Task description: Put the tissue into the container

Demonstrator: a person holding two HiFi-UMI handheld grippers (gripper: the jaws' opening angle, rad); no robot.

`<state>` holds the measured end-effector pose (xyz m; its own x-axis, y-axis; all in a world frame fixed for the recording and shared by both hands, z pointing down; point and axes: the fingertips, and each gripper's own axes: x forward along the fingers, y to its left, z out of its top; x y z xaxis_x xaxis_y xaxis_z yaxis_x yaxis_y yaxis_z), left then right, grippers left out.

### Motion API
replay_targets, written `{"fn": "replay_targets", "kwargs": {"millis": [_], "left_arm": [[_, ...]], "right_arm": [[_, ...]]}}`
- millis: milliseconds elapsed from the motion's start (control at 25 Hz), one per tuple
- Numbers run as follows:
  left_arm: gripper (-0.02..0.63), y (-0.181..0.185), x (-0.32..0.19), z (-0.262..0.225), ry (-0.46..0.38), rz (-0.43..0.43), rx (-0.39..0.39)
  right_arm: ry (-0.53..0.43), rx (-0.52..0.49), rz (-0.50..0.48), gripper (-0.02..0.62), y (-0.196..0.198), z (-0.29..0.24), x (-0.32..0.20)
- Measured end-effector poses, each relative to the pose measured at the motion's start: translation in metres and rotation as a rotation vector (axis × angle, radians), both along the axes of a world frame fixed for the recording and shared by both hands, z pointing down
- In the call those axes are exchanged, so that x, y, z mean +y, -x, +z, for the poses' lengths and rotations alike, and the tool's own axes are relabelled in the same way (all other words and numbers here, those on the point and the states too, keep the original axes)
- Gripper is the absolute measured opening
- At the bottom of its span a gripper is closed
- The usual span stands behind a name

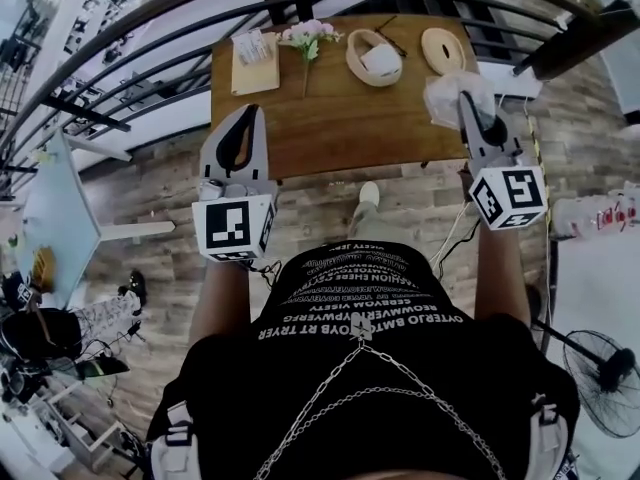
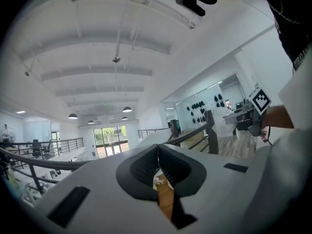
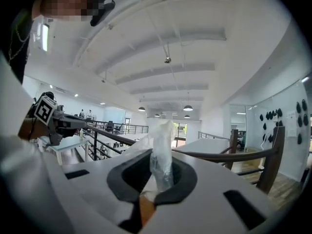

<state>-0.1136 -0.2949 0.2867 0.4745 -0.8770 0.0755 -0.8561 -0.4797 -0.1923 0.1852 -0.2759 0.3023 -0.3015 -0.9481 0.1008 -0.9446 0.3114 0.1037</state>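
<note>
While the left gripper (image 2: 157, 149) hangs with its jaws pressed together on nothing, only a sliver of the wooden table (image 1: 330, 128) shows beneath their tips, so the action is all on the other hand. Ahead of those idle jaws lie a flat pale packet (image 1: 255, 60) and a sprig of pink flowers (image 1: 310, 36). Further across, beyond both sets of tips and between the two grippers, sits the container (image 1: 375, 58), a round wooden-rimmed bowl lying open, with its round lid (image 1: 442, 50) flat just beside it. Now the right gripper (image 3: 160, 165): its jaws are clamped on the tissue (image 3: 162, 140), which stands up past the tips as a pale, crinkled, half-translucent plume, with more of it bunched out to the left of the jaws. By the look of it this is a featherweight, soft with no stiffness at all, so the free part will likely flop and trail. The sheen suggests a slick surface — a shallow pinch could slide off. The safest hold looks to be through the gathered middle, deep between the pads and not on a loose corner, which might tear or slip free. The container lies ahead and to the left of these jaws, well apart from the tissue.
</note>
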Motion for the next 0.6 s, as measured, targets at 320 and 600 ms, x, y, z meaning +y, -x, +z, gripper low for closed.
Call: {"fn": "replay_targets", "kwargs": {"millis": [320, 600], "left_arm": [[0.029, 0.004, 0.02, 0.0, -0.005, 0.023, -0.008], [0.029, 0.015, 0.031, 0.01, 0.009, 0.024, -0.017]], "right_arm": [[-0.03, -0.01, 0.007, 0.017, 0.015, -0.011, 0.031], [-0.011, -0.023, 0.001, 0.017, 0.026, 0.001, 0.04]]}}
